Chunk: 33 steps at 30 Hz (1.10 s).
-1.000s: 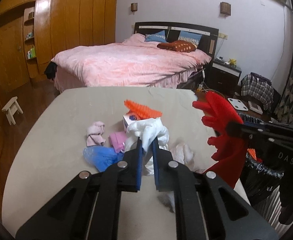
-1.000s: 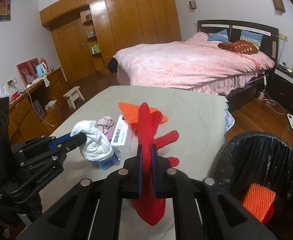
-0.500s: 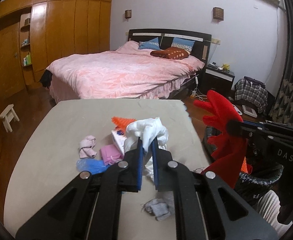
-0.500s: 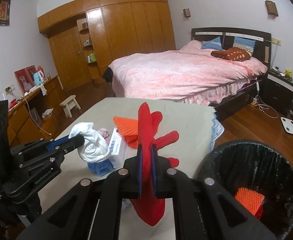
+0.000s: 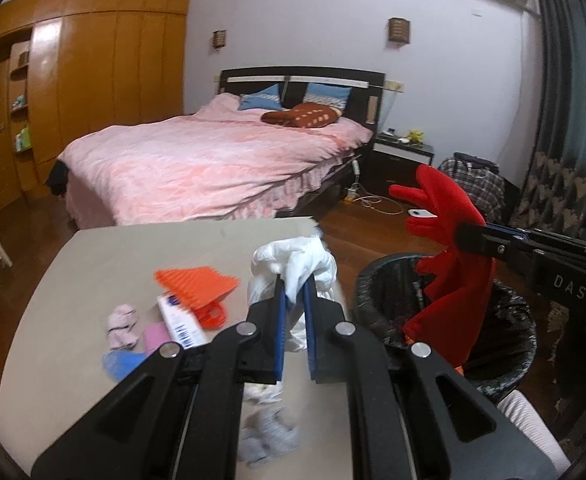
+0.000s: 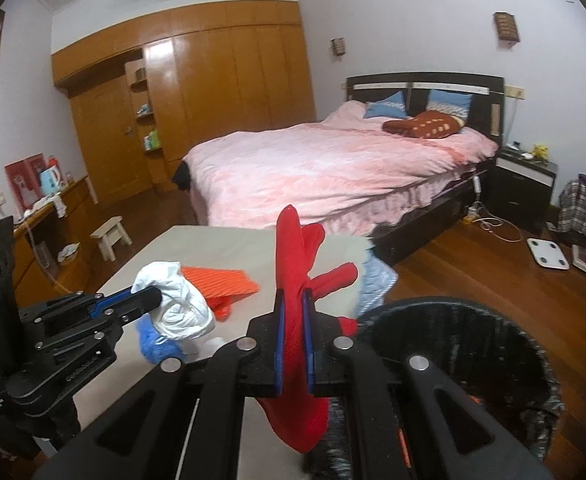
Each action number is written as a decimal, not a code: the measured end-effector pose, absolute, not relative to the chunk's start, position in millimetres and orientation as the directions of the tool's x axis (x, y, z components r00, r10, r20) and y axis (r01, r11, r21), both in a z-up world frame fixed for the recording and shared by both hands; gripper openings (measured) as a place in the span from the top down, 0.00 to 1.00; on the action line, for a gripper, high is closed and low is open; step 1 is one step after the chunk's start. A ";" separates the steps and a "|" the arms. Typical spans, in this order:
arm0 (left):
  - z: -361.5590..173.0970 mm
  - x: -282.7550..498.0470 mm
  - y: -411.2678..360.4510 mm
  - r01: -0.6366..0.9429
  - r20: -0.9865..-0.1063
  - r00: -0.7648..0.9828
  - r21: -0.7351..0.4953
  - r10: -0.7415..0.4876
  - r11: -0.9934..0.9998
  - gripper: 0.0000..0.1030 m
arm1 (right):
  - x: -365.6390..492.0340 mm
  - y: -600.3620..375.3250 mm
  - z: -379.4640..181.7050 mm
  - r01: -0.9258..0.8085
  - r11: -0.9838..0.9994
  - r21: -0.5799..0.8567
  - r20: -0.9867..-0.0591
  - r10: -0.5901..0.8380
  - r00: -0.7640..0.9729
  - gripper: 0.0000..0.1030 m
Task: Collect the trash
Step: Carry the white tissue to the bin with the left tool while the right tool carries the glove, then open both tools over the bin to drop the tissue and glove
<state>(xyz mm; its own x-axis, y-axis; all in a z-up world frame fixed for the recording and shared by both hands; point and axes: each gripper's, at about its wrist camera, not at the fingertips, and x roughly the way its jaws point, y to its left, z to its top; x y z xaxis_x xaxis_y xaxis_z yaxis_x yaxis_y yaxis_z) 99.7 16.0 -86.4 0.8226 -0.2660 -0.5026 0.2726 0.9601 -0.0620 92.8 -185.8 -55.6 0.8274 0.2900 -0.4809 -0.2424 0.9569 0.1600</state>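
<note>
Big pink bed (image 5: 213, 160) fills the back of the room, with the wooden wardrobe (image 6: 197, 92) along the wall behind it. In front sits the beige worktop (image 5: 93, 264), and off its right edge is a round bin with a black liner (image 6: 473, 344), something orange visible down inside it.

Both tools are tilted a bit downward, side by side. The right hand-held gripper (image 6: 293, 312) has its jaws clamped tight on a red glove (image 6: 297, 264). The glove's fingers stick up above the jaws and the cuff hangs below, and in the left wrist view it's dangling right over the bin's rim. The left hand-held gripper (image 5: 295, 300) is squeezed closed on a crumpled white bag or cloth (image 5: 297, 260), can't tell which. It's held up off the worktop near the edge closest to the bin.

Still lying on the worktop: an orange ridged sheet (image 5: 197, 284) resting on a small white box (image 5: 181, 324), a pink piece (image 5: 155, 334) touching the box, a crumpled pale pink wad (image 5: 123, 322) just left of that, a blue scrap (image 5: 123, 362) in front, and a grey-white crumpled bit (image 5: 269, 436) closest to the camera, blurry.
</note>
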 end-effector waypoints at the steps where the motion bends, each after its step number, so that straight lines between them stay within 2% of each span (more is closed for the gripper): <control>1: -85.4 101.1 10.6 0.285 -0.499 0.821 -0.062 -0.277 0.957 0.92 | 92.1 -192.1 -54.6 -0.229 0.961 0.157 -0.479 0.277 0.833 0.92; 11: -84.4 110.6 -47.8 0.392 -0.483 0.792 -0.066 -0.373 0.918 0.93 | 88.0 -257.3 -52.8 -0.088 0.984 0.157 -0.475 0.154 0.867 0.92; 25: -104.3 133.0 -129.7 0.512 -0.501 0.723 -0.074 -0.476 0.856 0.92 | 87.1 -323.0 -86.7 0.071 0.987 0.147 -0.544 0.020 0.839 0.92; 28: -112.7 140.2 -140.5 0.538 -0.518 0.692 -0.094 -0.503 0.838 0.87 | 89.0 -329.2 -95.1 0.095 0.985 0.145 -0.557 0.002 0.831 0.90; 31: -120.4 144.7 -145.3 0.553 -0.535 0.669 -0.104 -0.515 0.827 0.62 | 90.5 -334.1 -101.6 0.115 0.983 0.145 -0.565 -0.013 0.825 0.80; 33: -123.8 144.7 -144.1 0.555 -0.540 0.665 -0.106 -0.516 0.825 0.61 | 89.2 -334.2 -103.0 0.118 0.982 0.146 -0.565 -0.015 0.825 0.70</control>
<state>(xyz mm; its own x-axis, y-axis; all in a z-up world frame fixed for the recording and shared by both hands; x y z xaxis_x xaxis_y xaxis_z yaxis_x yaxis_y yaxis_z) 144.7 -144.1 -123.8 0.6649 -0.5162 -0.5399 0.5547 0.8253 -0.1060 89.2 -334.2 -103.0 0.8248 -0.0151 -0.5653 0.1183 0.9822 0.1462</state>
